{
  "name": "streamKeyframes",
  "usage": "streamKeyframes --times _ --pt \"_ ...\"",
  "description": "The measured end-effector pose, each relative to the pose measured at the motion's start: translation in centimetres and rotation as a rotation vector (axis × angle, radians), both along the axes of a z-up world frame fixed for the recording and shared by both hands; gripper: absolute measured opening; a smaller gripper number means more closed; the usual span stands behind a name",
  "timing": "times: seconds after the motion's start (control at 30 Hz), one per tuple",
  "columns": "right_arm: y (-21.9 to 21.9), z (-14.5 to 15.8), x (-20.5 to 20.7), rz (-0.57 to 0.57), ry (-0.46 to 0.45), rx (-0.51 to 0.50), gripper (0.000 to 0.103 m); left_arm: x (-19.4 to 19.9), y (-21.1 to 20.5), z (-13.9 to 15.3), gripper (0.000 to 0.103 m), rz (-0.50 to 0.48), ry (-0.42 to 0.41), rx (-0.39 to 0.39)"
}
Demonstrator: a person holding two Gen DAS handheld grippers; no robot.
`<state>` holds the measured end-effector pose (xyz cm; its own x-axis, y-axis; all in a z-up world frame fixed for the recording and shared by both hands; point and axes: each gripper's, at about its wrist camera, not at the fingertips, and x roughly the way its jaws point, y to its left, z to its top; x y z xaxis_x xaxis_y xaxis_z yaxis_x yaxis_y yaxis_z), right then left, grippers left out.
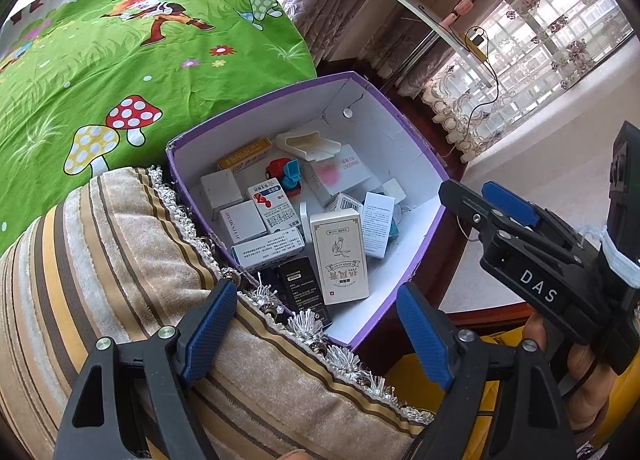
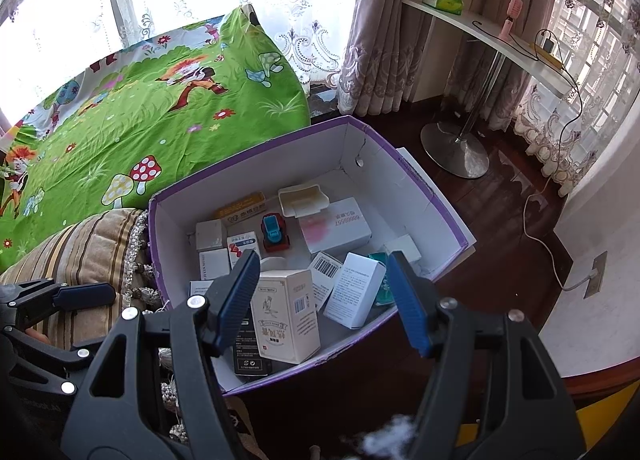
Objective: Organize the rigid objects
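Note:
A purple cardboard box (image 1: 416,140) with a white inside holds several small cartons, a cream carton with a bird drawing (image 1: 340,256), a black carton (image 1: 302,292), a red and blue toy car (image 1: 285,175) and a cream plastic tray (image 1: 308,145). The box (image 2: 436,196) shows the same contents in the right wrist view: cream carton (image 2: 286,316), toy car (image 2: 275,233). My left gripper (image 1: 320,328) is open and empty, above the box's near corner. My right gripper (image 2: 324,300) is open and empty above the box's near edge; it also shows in the left wrist view (image 1: 488,200).
A striped tasselled cushion (image 1: 120,260) lies left of the box. A green cartoon bedsheet (image 1: 120,60) lies behind. A white shelf table (image 2: 500,36) on a metal base stands right, with a cable (image 2: 544,244) on the dark wood floor. Curtains hang behind.

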<state>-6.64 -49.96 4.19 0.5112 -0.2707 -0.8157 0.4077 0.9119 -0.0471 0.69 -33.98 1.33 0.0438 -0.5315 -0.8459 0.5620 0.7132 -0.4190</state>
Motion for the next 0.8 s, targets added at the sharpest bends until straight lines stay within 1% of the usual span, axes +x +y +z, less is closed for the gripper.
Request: streamKeyframes --times 0.8 --pt "-0.07 -0.14 -0.05 -0.004 0.002 0.006 0.069 0.02 -0.03 0.01 0.083 0.001 0.0 0.0"
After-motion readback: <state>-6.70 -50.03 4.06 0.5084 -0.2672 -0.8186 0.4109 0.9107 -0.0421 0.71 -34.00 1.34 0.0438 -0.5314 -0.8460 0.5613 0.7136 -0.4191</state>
